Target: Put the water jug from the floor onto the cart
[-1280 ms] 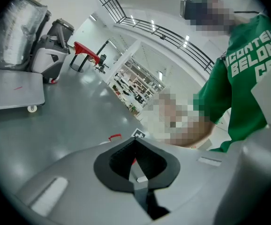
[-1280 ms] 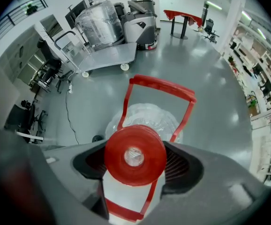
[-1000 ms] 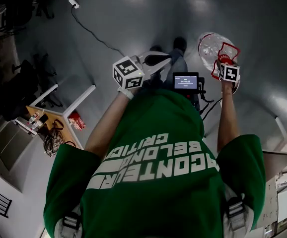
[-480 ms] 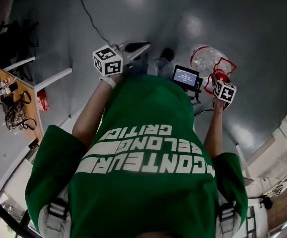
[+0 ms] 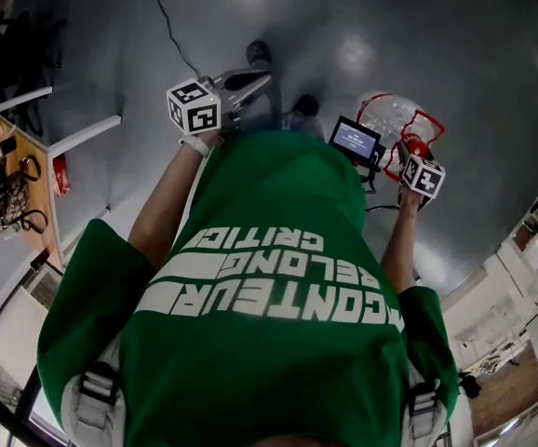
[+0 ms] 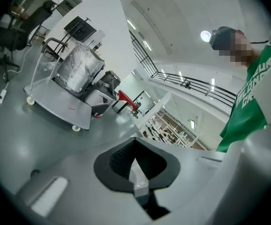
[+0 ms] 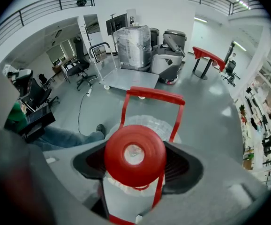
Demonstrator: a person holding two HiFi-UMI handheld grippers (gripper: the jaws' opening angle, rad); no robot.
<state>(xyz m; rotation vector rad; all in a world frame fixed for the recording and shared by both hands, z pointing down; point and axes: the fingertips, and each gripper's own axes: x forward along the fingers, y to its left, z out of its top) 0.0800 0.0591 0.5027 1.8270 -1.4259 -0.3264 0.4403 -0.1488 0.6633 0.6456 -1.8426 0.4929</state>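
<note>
A clear water jug point(image 5: 387, 119) with a red cap point(image 7: 134, 154) and a red carrying handle point(image 7: 154, 95) hangs off the floor. My right gripper point(image 7: 135, 167) is shut on its neck just under the cap; in the head view this gripper point(image 5: 409, 154) sits at the right of the person's body. The grey flat cart point(image 7: 131, 80) stands several steps ahead, and it also shows in the left gripper view as the cart point(image 6: 56, 104). My left gripper point(image 6: 135, 165) is shut and holds nothing, raised in front of the body at the left point(image 5: 250, 80).
A large foil-wrapped drum point(image 7: 133, 41) fills the cart's back half by its push bar. A floor-cleaning machine point(image 7: 170, 55) and a red table point(image 7: 208, 57) stand beyond it. Office chairs point(image 7: 81, 67), a floor cable point(image 5: 171, 35) and a cluttered desk point(image 5: 13, 180) lie to the left.
The person has turned and stepped, so the floor and desk have swung left in the head view. The jug stays held in the right gripper; the left gripper has shifted left and slightly up.
</note>
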